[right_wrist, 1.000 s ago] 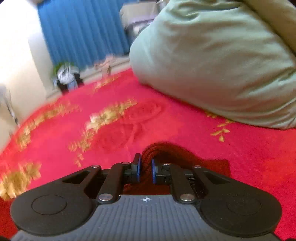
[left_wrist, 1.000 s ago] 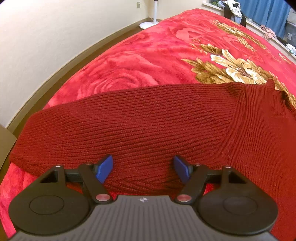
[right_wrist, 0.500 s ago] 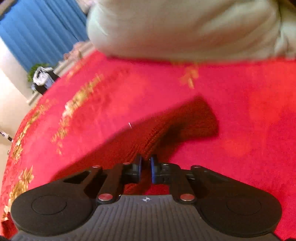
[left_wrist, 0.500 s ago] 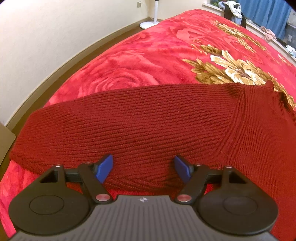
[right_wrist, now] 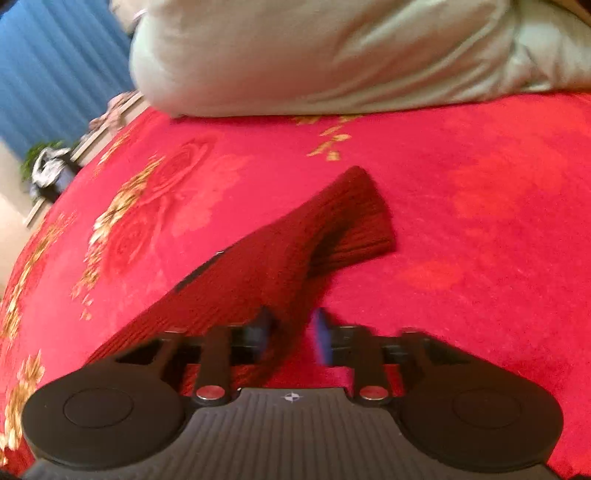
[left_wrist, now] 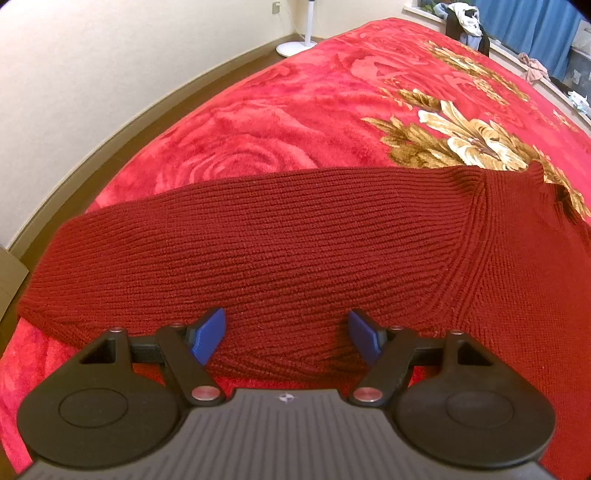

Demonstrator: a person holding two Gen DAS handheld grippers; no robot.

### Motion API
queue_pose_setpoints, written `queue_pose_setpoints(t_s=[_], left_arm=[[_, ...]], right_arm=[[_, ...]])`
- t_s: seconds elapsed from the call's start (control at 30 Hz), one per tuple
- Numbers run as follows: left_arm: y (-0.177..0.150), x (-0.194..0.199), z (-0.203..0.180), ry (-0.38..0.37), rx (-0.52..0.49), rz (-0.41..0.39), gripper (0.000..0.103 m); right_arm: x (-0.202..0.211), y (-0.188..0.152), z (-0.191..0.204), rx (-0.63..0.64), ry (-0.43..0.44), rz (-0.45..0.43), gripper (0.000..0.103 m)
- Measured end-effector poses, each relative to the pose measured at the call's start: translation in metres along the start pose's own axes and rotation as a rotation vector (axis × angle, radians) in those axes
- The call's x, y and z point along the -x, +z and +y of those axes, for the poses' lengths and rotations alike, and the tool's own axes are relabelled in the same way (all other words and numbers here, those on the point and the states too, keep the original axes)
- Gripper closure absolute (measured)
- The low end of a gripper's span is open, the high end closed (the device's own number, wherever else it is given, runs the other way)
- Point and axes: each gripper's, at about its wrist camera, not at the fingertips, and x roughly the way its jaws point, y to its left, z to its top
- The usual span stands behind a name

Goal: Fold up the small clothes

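A dark red knit sweater (left_wrist: 295, 251) lies flat on the red rose-patterned blanket (left_wrist: 258, 122), one sleeve stretched left toward the bed's edge, its neck opening (left_wrist: 565, 199) at the far right. My left gripper (left_wrist: 288, 336) hovers open just over the sleeve's near hem, nothing between its blue pads. In the right wrist view the other sleeve (right_wrist: 295, 251) runs from my right gripper (right_wrist: 291, 328) up to its cuff (right_wrist: 362, 218), which rests on the blanket (right_wrist: 480, 184). The right gripper is shut on that sleeve; its fingertips are blurred.
A big pale green duvet (right_wrist: 332, 55) is heaped at the far side of the bed beyond the cuff. Left of the bed are brown floor (left_wrist: 92, 166), a cream wall and a white fan base (left_wrist: 295, 48). Blue curtains (left_wrist: 517, 22) and piled clothes (left_wrist: 465, 18) line the far sill.
The right gripper sank and rolled while holding the sleeve; the sleeve now lies stretched out with its cuff on the blanket. The left gripper and the sweater under it stayed put.
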Motion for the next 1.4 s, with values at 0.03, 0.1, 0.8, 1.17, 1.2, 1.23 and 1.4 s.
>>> queue_pose_setpoints(t_s=[0.03, 0.1, 0.8, 1.17, 1.2, 1.23, 1.4], left_arm=[[0.000, 0.000, 0.000, -0.001, 0.003, 0.001, 0.025], [0.001, 0.000, 0.001, -0.002, 0.009, 0.002, 0.025], [0.012, 0.045, -0.020, -0.300, 0.080, -0.128, 0.076], [0.004, -0.011, -0.070, -0.677, 0.230, 0.069, 0.070], [0.005, -0.021, -0.071, -0.689, 0.272, 0.085, 0.070], [0.005, -0.027, -0.072, -0.691, 0.304, 0.097, 0.070], [0.009, -0.056, -0.078, -0.682, 0.425, 0.118, 0.070]], right_arm=[[0.003, 0.001, 0.001, 0.013, 0.000, -0.015, 0.093], [0.014, 0.006, 0.013, 0.039, -0.003, -0.056, 0.095], [0.189, -0.257, 0.306, 0.738, 0.755, -0.033, 0.092], [0.153, -0.288, 0.189, 0.593, 0.450, 0.146, 0.090], [0.153, -0.291, 0.181, 0.606, 0.445, 0.119, 0.088], [0.155, -0.293, 0.172, 0.605, 0.446, 0.086, 0.083], [0.159, -0.316, 0.143, 0.636, 0.414, -0.067, 0.080]])
